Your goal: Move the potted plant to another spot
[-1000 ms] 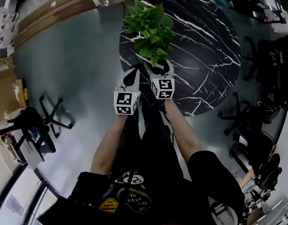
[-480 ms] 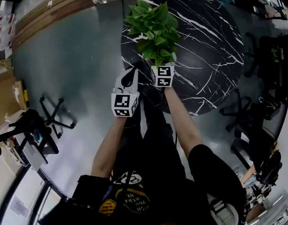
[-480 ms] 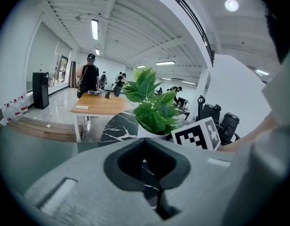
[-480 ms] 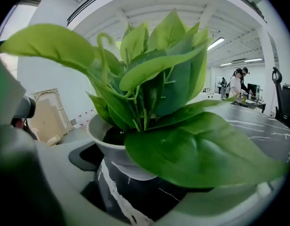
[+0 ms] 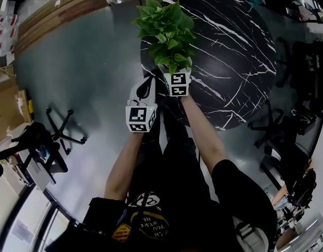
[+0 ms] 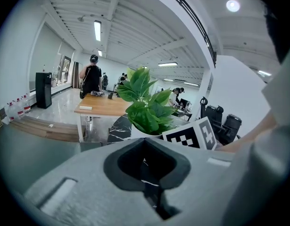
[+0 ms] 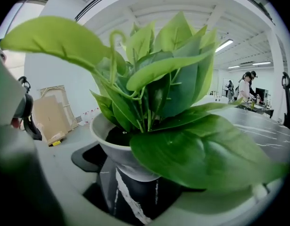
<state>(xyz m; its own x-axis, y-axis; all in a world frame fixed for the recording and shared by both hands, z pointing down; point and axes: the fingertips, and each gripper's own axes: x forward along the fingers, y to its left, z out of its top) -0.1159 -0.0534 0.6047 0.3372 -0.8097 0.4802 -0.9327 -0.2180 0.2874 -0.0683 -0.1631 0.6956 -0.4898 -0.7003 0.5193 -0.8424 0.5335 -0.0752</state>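
Right gripper view: right gripper (image 5: pixel 176 76) jaws clamped on potted plant (image 7: pixel 117 150); left gripper (image 5: pixel 147 85) jaws together, empty.

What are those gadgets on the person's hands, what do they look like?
Both are pale grey moulded tools: the left gripper and right gripper each carry a white cube printed with black square markers. No cables are visible. The person wears a black short-sleeved shirt with a printed front.

Green plant (image 5: pixel 169 33), white pot (image 7: pixel 111 149), blk table (image 5: pixel 235 46) w/ white veins.
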